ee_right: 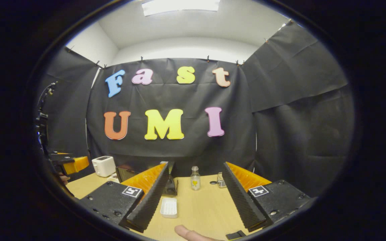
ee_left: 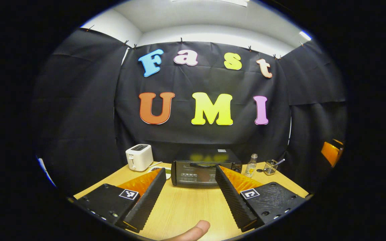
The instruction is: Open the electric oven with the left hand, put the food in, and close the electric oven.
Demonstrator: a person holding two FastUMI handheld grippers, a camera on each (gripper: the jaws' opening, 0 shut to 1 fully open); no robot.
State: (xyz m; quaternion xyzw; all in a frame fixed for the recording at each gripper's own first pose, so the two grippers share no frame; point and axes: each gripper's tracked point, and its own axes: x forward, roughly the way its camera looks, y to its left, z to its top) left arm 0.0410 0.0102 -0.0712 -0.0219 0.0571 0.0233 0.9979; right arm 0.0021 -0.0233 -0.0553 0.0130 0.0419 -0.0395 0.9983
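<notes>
Oven point(ee_left: 196, 171) door shut, far ahead; my left gripper point(ee_left: 189, 197) is wide, empty: I advance, hook the top handle point(ee_left: 202, 164), pull down

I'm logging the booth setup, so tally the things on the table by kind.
Toaster: 1
Electric oven, door shut: 1
Glass bottle: 1
Wire holder: 1
White tray: 1
Plate beside the oven: 1
Total: 6
</notes>
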